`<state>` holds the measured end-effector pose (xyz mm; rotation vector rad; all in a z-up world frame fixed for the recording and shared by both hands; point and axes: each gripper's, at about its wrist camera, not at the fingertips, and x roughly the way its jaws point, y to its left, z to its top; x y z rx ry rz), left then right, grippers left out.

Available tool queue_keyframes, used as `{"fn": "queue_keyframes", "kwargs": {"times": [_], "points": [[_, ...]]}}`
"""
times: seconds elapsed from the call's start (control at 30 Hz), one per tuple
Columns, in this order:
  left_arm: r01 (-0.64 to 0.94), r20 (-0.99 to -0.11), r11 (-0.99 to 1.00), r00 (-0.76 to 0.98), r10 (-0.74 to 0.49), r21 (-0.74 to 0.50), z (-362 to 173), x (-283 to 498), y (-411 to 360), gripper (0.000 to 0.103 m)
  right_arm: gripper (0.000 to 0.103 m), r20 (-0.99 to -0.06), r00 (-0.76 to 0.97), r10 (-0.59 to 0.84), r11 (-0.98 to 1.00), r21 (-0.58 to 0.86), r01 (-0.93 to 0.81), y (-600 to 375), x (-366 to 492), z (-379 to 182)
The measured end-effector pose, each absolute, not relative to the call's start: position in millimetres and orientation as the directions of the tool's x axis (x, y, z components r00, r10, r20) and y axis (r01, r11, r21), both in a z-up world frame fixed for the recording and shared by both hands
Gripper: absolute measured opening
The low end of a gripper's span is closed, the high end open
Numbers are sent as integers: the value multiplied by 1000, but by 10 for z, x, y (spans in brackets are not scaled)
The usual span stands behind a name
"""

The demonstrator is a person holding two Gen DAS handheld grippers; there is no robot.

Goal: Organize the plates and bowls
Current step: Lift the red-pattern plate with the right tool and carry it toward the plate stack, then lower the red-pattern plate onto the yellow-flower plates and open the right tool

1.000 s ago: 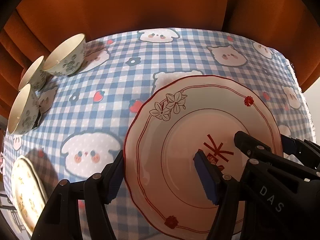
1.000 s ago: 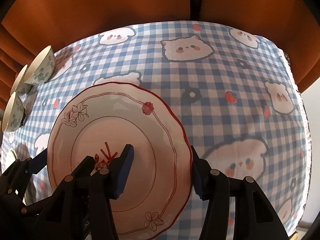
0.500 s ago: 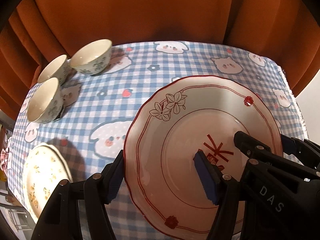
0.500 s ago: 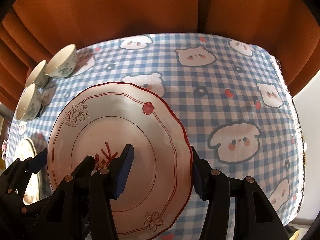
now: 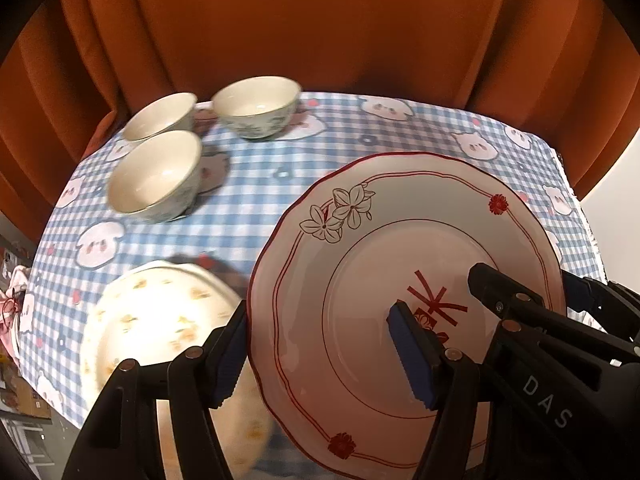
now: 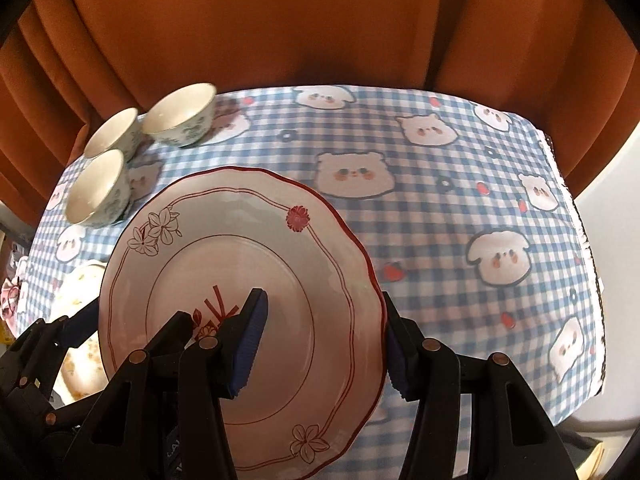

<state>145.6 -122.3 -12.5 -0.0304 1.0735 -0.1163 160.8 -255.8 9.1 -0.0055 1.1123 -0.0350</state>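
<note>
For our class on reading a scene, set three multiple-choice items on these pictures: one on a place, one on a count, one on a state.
1. Where are the bowls?
A) far left of the cloth
B) on the red-rimmed plate
C) near right corner

2. How many bowls?
A) one
B) three
C) five

3. The red-rimmed plate is:
A) broken
B) flat on the cloth
C) held by both grippers

Key:
1 A, they cluster by the curtain.
2 B, three rims show.
3 C, left gripper and right gripper clamp opposite rims.
</note>
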Motion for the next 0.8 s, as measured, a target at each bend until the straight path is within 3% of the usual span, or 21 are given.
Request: {"fn": "queue_keyframes", "kwargs": {"times": [0.8], "points": [[47,-914,994,390,-113,-103,-515,1129,349,69,58,-930,367,-14,1000,-21,-14,-948,1322,-286]]}}
